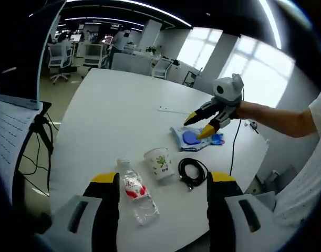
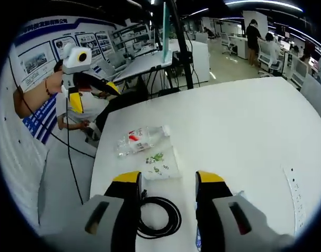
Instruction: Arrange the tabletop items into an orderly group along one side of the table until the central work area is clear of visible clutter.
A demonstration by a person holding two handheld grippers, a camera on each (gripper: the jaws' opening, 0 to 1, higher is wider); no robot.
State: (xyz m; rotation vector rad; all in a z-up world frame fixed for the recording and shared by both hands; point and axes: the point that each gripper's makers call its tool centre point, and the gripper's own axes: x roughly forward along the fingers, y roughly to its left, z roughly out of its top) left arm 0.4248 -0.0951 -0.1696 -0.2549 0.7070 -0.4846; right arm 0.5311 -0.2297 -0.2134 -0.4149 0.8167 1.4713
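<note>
1. Left gripper view: left claw (image 1: 163,184) released, jaws apart, hovering over the near edge of the white bench (image 1: 118,113). Between its jaws lie a plastic bottle (image 1: 137,197) on its side, a paper cup (image 1: 159,163) and a coiled black cable (image 1: 192,171).
2. Right claw (image 1: 202,125) released, poised above the blue packet (image 1: 194,139), holding nothing.
3. Right gripper view: right claw (image 2: 168,181) over cable (image 2: 159,216); cup (image 2: 161,163) and bottle (image 2: 142,140) just beyond.
4. Risks: bottle likely rolls if nudged; light cup tips easily; cable loops may snag a jaw and drag neighbours off the near edge.
</note>
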